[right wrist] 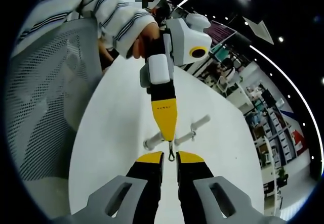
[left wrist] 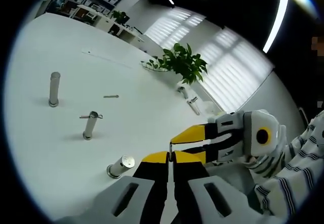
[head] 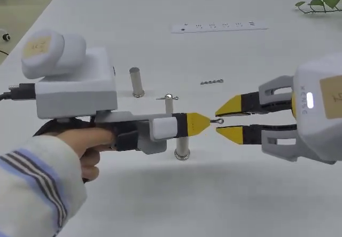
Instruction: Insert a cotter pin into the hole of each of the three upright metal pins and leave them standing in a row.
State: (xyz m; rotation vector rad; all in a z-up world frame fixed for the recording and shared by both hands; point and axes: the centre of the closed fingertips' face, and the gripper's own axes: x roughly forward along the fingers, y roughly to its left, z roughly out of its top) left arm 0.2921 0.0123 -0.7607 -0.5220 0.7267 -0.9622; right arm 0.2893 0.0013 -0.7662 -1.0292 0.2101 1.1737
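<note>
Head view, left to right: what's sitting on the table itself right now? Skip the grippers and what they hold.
bare metal pin → metal pin with a cotter pin through it → nearest metal pin → loose cotter pin → plant sprig

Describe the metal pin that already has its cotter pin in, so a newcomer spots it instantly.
On the white table, a row of upright pins runs away from the person: near pin, middle pin, far pin. Pick the middle pin; it alone has a thin cotter pin crossing near its top.
</note>
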